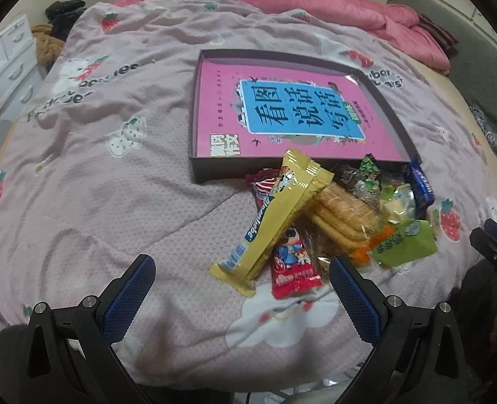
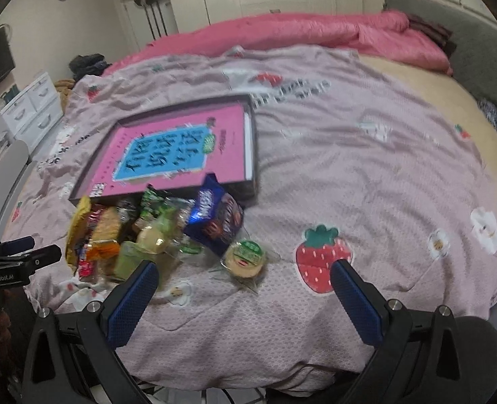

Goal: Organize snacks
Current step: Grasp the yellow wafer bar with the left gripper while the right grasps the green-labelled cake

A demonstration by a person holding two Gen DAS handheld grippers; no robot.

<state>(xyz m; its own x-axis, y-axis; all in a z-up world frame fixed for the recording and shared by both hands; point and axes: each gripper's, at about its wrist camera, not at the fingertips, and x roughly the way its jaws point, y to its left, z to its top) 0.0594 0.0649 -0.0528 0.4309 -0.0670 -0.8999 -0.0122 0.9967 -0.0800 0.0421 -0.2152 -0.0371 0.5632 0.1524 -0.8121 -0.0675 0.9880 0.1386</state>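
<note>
Our left gripper (image 1: 241, 281) and right gripper (image 2: 245, 284) both hang spread and empty above the bed (image 1: 120, 181); the snacks (image 1: 329, 215) lie heaped against the box (image 1: 214, 171).

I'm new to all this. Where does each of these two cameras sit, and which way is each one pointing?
Left wrist view: sits on the left gripper, looking forward over the bed at the gold wafer packet and dark shallow box; its own open blue-padded fingers show, plus the right gripper at the edge.

Right wrist view: sits on the right gripper, looking forward from further right at the round pastry; its open fingers show, with the left gripper at left.

Both share the box, pink book and snack pile.
</note>
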